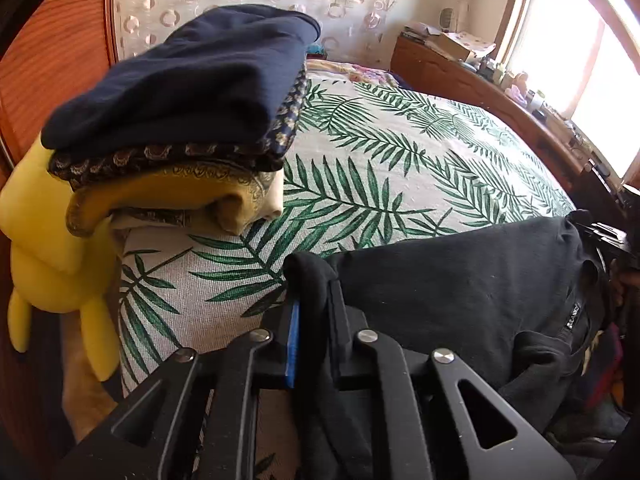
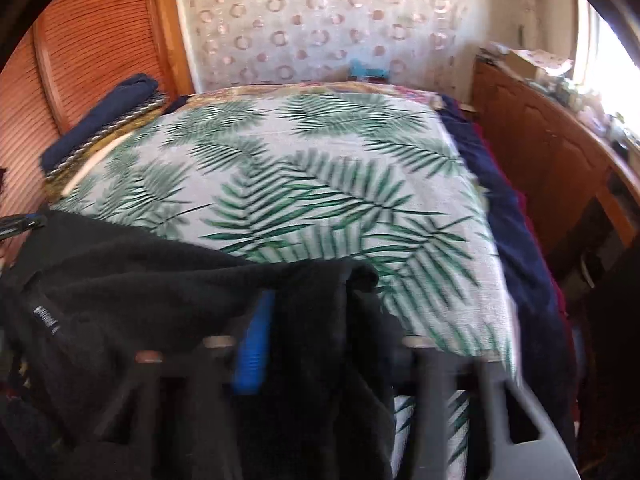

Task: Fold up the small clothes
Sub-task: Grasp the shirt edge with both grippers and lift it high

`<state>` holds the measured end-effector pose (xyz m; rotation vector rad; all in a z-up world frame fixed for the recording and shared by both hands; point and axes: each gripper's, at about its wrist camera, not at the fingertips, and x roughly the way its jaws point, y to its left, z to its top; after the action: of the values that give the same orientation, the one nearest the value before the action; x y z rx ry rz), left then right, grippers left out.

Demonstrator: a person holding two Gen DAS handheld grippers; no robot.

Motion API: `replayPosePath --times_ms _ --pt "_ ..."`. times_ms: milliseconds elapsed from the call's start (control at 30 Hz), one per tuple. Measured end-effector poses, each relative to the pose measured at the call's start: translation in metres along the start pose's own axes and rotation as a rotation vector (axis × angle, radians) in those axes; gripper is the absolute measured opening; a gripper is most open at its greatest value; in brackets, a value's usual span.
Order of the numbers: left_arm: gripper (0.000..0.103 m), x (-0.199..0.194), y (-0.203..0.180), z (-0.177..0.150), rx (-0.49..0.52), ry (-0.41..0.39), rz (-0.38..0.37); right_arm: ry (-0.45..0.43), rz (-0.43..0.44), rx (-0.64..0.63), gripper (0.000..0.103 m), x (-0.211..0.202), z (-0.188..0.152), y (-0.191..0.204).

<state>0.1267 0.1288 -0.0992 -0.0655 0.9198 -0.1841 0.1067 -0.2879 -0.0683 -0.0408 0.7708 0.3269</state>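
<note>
Left wrist: fingers [image 1: 320, 276] on black garment [image 1: 460, 288] (right likely too).

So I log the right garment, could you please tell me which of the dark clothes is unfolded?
The black garment spread at the bed's near edge; the navy one lies folded atop the stack.

Black garment [image 1: 460, 288], green-leaf bedspread [image 1: 400, 152]
</note>
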Motion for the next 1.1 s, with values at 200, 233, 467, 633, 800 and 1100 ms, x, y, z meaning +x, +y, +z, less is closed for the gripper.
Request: replayPosePath --times_ms 200,233,467,633,800,1100 --pt "0.009 -0.066 -0.026 -0.004 0.026 -0.154 -0.042 -0.112 0.004 -0.02 0.01 -0.044 -0.006 0.015" --pt "0.009 -0.086 -0.031 -0.005 0.029 -0.2 -0.051 -0.14 0.003 -0.016 0.01 -0.057 -0.006 0.015" --pt "0.009 -0.197 -0.056 -0.013 0.054 -0.449 -0.075 -0.327 -0.006 -0.045 0.009 -0.165 -0.009 0.025" --pt "0.009 -0.255 -0.061 -0.013 0.052 -0.601 -0.071 -0.439 -0.006 -0.062 0.009 -0.233 -0.008 0.03" --pt "0.009 -0.287 -0.06 -0.009 0.055 -0.691 -0.069 -0.531 -0.006 -0.069 0.009 -0.283 -0.009 0.03" --pt "0.009 -0.329 -0.066 0.005 0.082 -0.82 -0.065 -0.678 -0.041 -0.129 0.009 -0.35 -0.012 0.043"
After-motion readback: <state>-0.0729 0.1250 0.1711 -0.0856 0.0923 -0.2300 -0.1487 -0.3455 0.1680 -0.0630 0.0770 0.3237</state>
